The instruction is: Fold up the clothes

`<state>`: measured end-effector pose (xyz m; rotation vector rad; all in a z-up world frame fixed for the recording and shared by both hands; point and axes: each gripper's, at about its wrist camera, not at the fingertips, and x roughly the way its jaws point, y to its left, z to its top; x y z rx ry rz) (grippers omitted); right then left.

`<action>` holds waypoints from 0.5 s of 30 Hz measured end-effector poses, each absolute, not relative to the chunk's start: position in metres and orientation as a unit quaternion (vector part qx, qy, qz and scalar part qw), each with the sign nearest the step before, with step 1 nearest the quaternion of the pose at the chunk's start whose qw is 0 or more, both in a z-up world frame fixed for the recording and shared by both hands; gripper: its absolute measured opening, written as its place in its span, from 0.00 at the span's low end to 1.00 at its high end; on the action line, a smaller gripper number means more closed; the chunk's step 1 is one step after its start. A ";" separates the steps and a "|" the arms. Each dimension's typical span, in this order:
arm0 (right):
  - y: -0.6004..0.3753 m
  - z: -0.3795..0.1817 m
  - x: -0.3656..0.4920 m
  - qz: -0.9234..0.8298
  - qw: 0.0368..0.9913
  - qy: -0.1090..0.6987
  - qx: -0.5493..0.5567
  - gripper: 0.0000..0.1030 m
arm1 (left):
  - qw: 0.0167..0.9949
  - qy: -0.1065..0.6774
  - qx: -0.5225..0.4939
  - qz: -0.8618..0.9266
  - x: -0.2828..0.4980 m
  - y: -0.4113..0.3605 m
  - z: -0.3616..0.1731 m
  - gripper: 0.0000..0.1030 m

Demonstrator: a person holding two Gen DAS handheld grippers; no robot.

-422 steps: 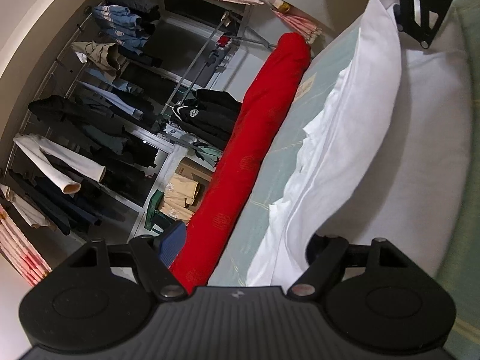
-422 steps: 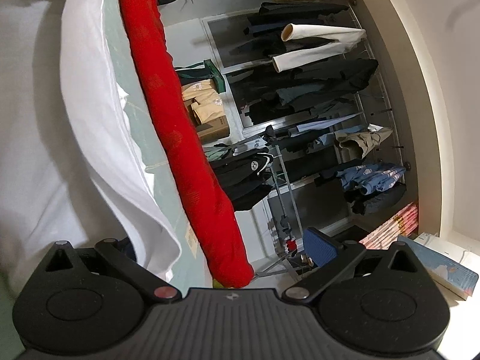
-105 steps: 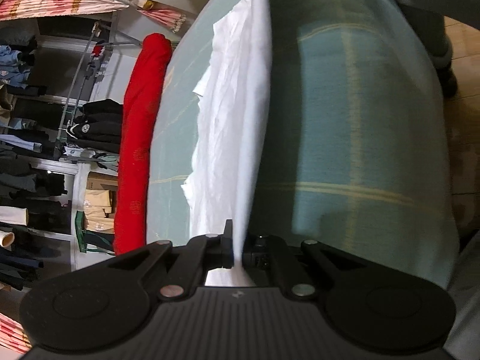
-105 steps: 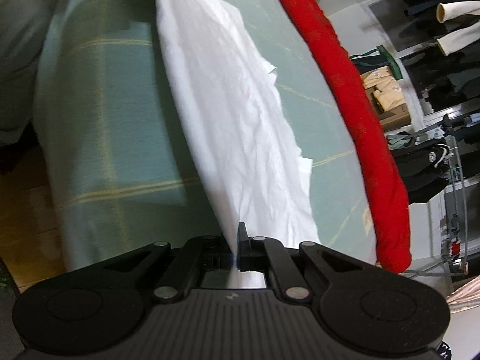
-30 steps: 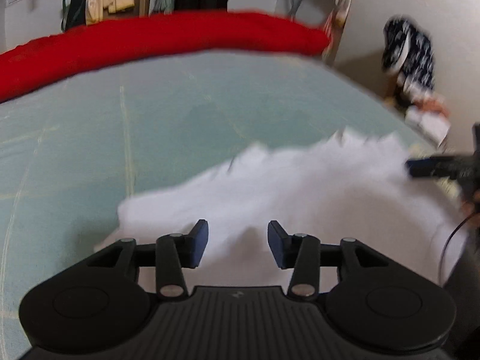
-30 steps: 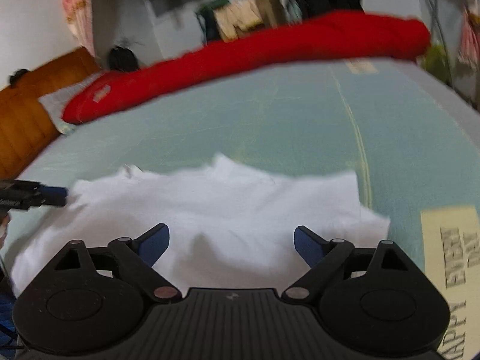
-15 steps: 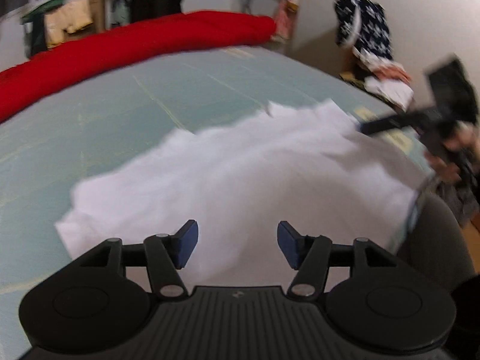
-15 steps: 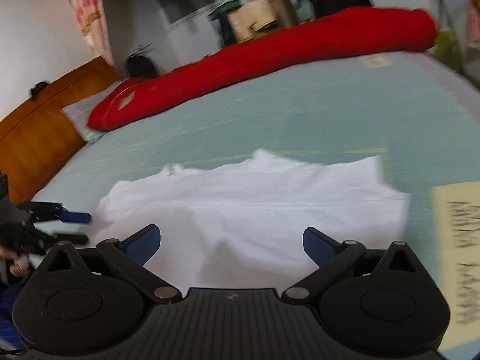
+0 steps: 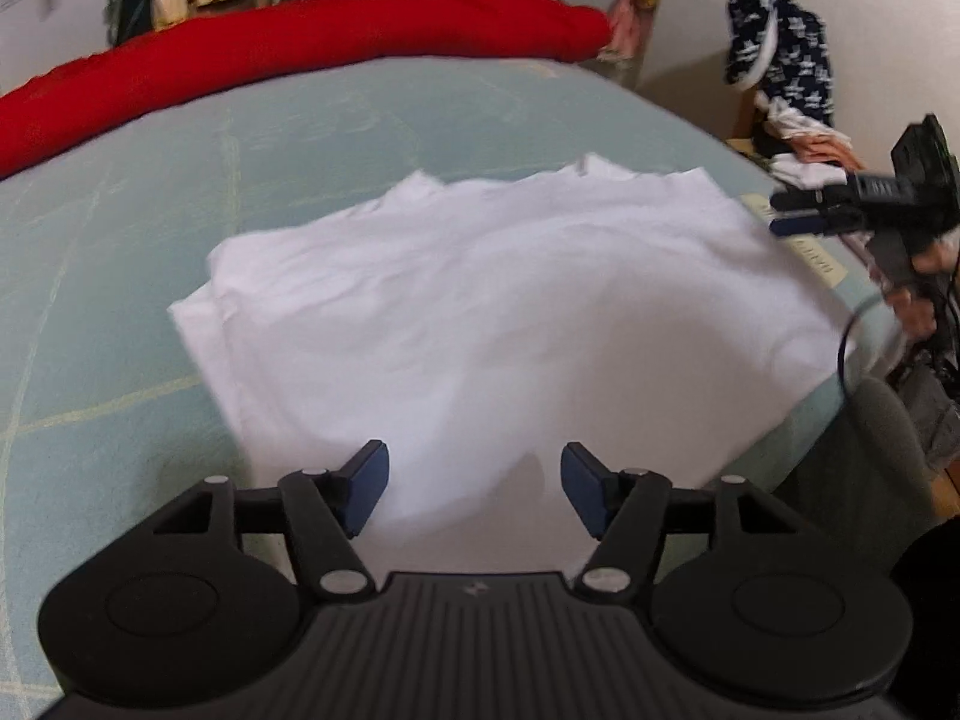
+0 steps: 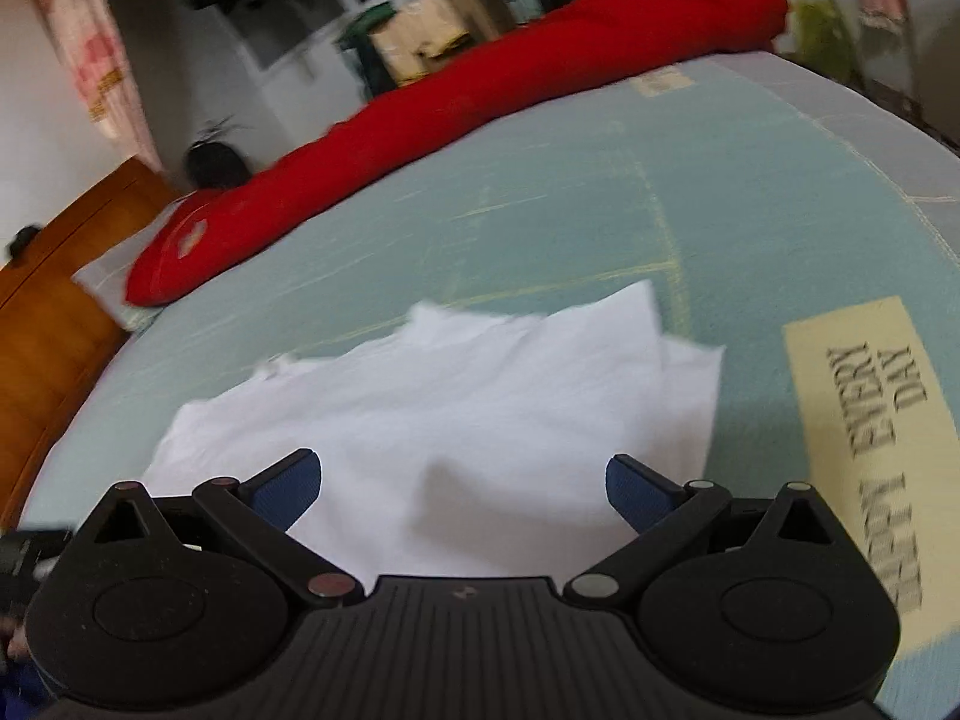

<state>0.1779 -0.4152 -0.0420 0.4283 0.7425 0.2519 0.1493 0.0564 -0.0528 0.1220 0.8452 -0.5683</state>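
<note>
A white garment point(image 9: 492, 312) lies folded flat on the pale green bed point(image 9: 270, 138). It also shows in the right wrist view point(image 10: 456, 414). My left gripper point(image 9: 474, 486) is open and empty, just above the garment's near edge. My right gripper point(image 10: 462, 489) is open wide and empty over the garment's near edge. The right gripper also shows in the left wrist view point(image 9: 804, 213) at the garment's far right corner, held in a hand.
A long red bolster point(image 9: 288, 54) lies along the bed's far side, also in the right wrist view point(image 10: 480, 102). A cream label with printed words point(image 10: 870, 456) is on the bed at right. A wooden headboard point(image 10: 42, 312) stands left. Clothes pile point(image 9: 780, 60) beside the bed.
Both grippers let go of the garment earlier; it now lies flat. In the last second both have opened wider and shifted, the left view swinging right, the right view drawing closer.
</note>
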 end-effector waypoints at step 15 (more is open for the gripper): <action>-0.386 -0.057 0.078 0.110 0.892 0.393 0.193 1.00 | 0.871 0.416 0.045 -0.255 0.122 0.058 -0.074 0.66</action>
